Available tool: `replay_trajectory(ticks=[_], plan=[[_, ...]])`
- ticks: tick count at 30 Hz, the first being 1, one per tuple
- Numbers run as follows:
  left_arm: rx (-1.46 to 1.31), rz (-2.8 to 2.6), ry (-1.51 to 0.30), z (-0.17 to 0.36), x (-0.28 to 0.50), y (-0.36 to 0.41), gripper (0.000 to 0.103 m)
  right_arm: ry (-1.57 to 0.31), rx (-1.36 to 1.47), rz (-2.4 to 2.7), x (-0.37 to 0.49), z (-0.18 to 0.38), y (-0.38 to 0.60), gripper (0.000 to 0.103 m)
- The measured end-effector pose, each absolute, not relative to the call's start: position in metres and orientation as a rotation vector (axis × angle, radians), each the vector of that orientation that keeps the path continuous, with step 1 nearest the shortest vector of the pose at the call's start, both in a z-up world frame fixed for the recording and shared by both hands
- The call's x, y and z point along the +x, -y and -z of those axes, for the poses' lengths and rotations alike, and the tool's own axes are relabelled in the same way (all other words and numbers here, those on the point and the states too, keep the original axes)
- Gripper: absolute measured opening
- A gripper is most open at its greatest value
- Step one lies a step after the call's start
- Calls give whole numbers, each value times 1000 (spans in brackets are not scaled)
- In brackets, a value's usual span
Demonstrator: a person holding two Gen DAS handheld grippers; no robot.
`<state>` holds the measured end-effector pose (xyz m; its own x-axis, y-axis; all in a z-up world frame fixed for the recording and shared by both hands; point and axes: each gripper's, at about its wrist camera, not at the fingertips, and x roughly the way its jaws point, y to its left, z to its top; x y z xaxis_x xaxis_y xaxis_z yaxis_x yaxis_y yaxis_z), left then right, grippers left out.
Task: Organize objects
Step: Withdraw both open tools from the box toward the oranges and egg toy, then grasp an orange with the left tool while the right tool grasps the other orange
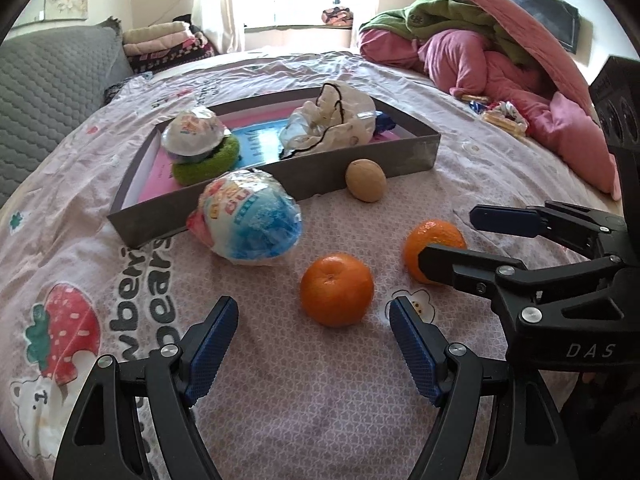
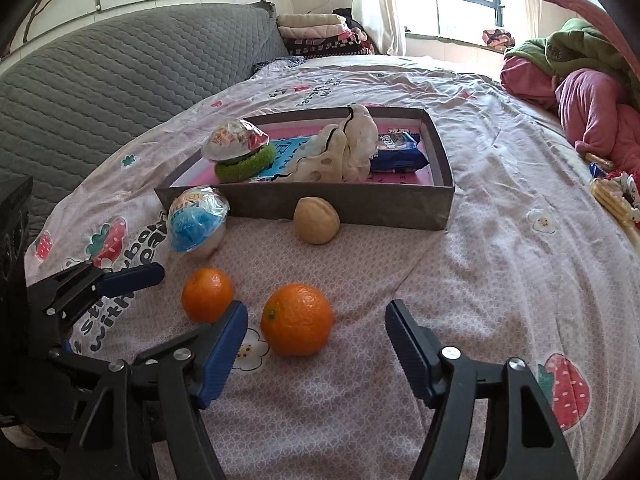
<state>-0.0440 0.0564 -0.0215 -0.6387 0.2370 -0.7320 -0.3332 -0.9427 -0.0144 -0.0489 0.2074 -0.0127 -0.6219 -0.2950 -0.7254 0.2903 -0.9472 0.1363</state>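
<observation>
Two oranges lie on the bed sheet. My left gripper is open, just short of the nearer orange, which also shows in the right wrist view. My right gripper is open, just short of the other orange, which its finger partly covers in the left wrist view. A grey box stands behind. A walnut and a wrapped blue-and-white toy egg rest against its front wall.
Inside the box are a second wrapped egg on a green ring, a crumpled bag and a blue snack packet. A grey headboard is at left. Pink and green bedding and snacks lie at right.
</observation>
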Motion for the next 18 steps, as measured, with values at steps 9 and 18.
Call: replay_trajectory(ticks=[9,18], plan=[[-1130,-2596,-171,26,-51,-59,79,-21,1180,2523,-55,19,-200,55],[-1099,-2622,-200,28,-56,-62,73,-45,1164,2507,-60,21,-194,40]])
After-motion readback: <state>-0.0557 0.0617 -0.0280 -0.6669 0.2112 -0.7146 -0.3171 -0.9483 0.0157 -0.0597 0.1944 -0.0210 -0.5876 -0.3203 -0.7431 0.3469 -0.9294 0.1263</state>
